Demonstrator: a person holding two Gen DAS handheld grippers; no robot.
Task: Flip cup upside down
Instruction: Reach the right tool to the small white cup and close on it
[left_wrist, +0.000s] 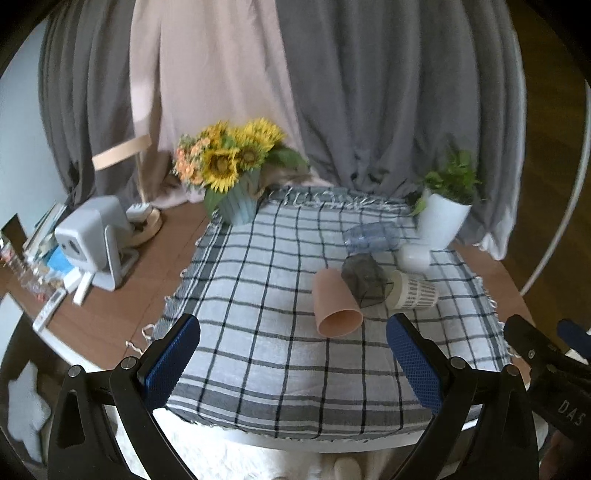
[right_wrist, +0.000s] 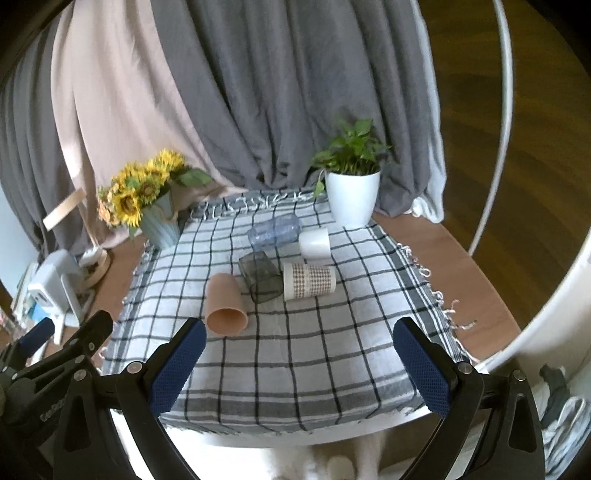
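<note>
Left wrist view, peach cup (left_wrist: 337, 307) on its side, mouth toward camera

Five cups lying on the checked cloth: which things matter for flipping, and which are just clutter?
For the job:
- peach plastic cup
- smoky grey square glass
- woven-pattern paper cup
- white cup
- clear ribbed tumbler

Lying about:
- sunflower vase
- white plant pot
- white projector

Peach cup (left_wrist: 337, 303), black-and-white checked cloth (left_wrist: 258, 280).

Home living room: curtains (right_wrist: 258, 92), sunflower vase (left_wrist: 236, 201), checkered tablecloth (right_wrist: 295, 350).
</note>
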